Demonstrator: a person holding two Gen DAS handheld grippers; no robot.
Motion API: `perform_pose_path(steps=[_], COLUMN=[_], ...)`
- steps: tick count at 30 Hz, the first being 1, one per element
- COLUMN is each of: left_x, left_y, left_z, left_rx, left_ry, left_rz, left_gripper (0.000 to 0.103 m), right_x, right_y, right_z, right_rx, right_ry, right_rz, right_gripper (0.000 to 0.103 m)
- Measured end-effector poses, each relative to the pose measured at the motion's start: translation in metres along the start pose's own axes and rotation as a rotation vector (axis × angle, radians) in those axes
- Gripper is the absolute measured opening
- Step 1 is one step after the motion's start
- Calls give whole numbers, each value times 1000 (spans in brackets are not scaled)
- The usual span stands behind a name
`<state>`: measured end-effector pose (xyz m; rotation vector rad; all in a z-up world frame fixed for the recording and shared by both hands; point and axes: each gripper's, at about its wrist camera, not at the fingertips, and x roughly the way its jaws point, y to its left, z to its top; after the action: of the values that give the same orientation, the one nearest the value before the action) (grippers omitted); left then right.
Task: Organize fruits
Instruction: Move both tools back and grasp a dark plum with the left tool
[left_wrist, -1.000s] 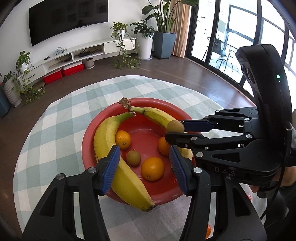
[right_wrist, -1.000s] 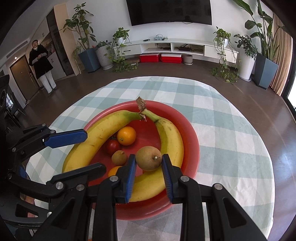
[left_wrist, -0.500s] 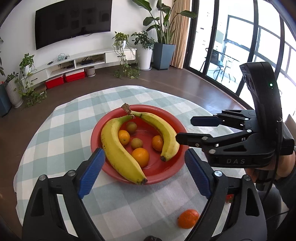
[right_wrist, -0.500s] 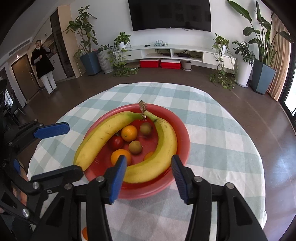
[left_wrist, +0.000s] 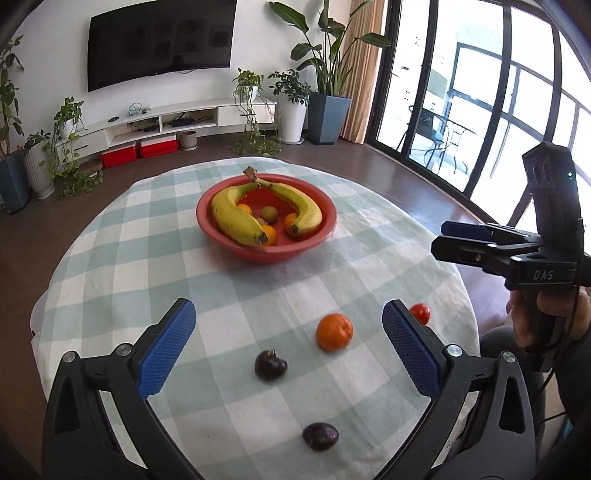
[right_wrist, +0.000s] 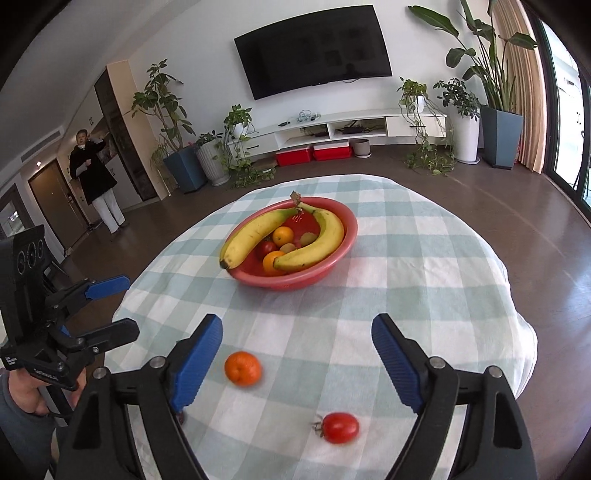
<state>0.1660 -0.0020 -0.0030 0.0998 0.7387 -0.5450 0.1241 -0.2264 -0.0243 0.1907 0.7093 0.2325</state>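
Observation:
A red bowl on the checked round table holds two bananas, oranges, kiwis and a tomato. Loose on the cloth near me lie an orange, a red tomato and two dark purple fruits. My left gripper is open and empty, above the near cloth with the loose fruits in front of it. My right gripper is open and empty, above the orange and tomato; it shows at the right of the left wrist view.
The table edge drops to a brown floor all round. Beyond stand a TV wall, a low shelf, potted plants and glass doors. A person stands far off at the left.
Both grippers pulled back and up from the bowl and opened wide. The right gripper let go of the kiwi, which now lies in the bowl. Loose fruits came into view.

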Motion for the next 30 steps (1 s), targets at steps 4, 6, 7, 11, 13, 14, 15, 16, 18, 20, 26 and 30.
perform_pose_path(steps=[4,6,7,11,13,14,15,16,18,20,26,30], left_x=[-2,-3,-2,0,5,7,8,8,9,7,17,29], left_y=[-10,-14,-16,-26,-30,-31,-31,-31,-28,-25,-27,-30], left_z=[-32,-46,-51,-67,-73,-78,-81,-83,-86,-87,-91,-97], left_rx=[-33,-49,-48,-36,-26,-25,-27,-29,-34,-40,-6,9], left_ry=[62,81,86,110,150,167,177,179,178,175,222,257], left_rz=[61,101,121,145,150,158,163,164,172,158,127,111], left_gripper=[103,103,103,103,103,103,103,103,102,102,90,79], right_x=[-12,-13,-12,-12,-12,-12,-12,-12,-12,-11,-9,-9], right_y=[0,0,0,1,2,2,3,4,6,9,10,10], right_z=[-24,-36,-42,-58,-65,-68,-70,-73,-77,-80,-81,-82], right_rx=[59,78,82,99,102,101,101,102,92,75,72,78], right_ry=[3,24,40,76,86,90,96,100,105,105,107,111], right_rz=[-3,-19,-32,-59,-69,-77,-79,-78,-77,-87,-81,-79], right_gripper=[89,90,90,90,90,90,90,90,90,90,90,89])
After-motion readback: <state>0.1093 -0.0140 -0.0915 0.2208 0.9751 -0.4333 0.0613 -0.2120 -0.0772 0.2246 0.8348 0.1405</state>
